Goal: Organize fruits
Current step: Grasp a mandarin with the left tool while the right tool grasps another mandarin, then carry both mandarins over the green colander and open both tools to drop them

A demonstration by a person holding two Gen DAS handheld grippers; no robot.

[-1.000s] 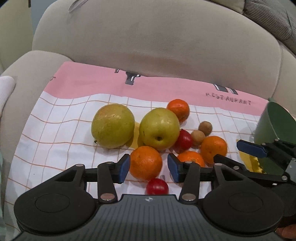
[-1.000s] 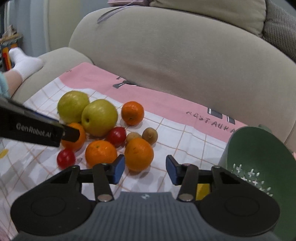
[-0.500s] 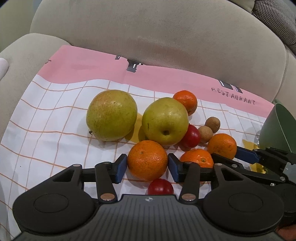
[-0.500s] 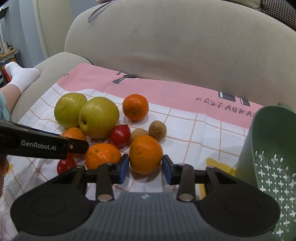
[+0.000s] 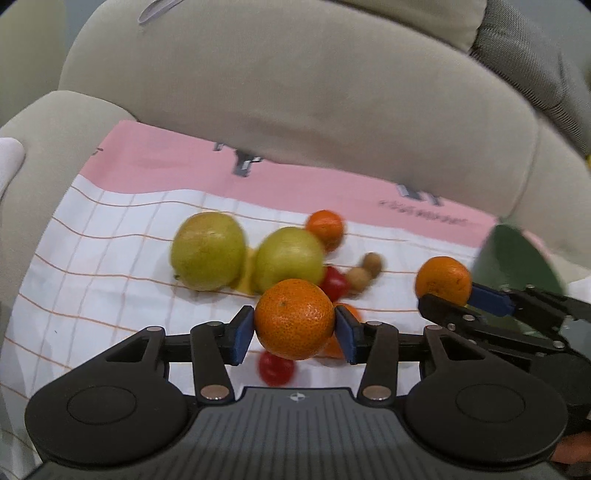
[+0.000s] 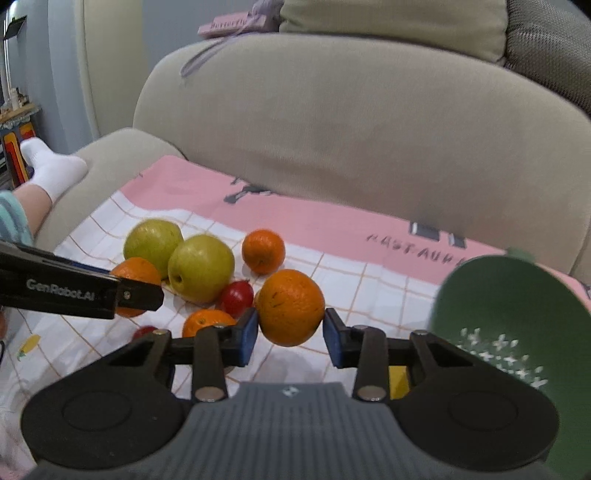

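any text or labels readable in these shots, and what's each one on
"GenRobot.AI": white print on the left tool.
"RESTAUR...": on the cloth's pink band, cut off by the green colander; blurred in the left view.
"Butterfly": on a pink item atop the sofa back, only roughly legible.

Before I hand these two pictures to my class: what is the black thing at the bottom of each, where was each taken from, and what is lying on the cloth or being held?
No robot here: a person holds a two-finger gripper in each hand, and a fisheye camera on each looks forward along its fingers. One picture is from the left gripper, shut on an orange. The other is from the right gripper, shut on a second orange.

Below lies a pink and white checked cloth spread on a beige sofa. On it rest two yellow-green apples, more oranges, small red fruits and small brown fruits. A green colander stands at the right.
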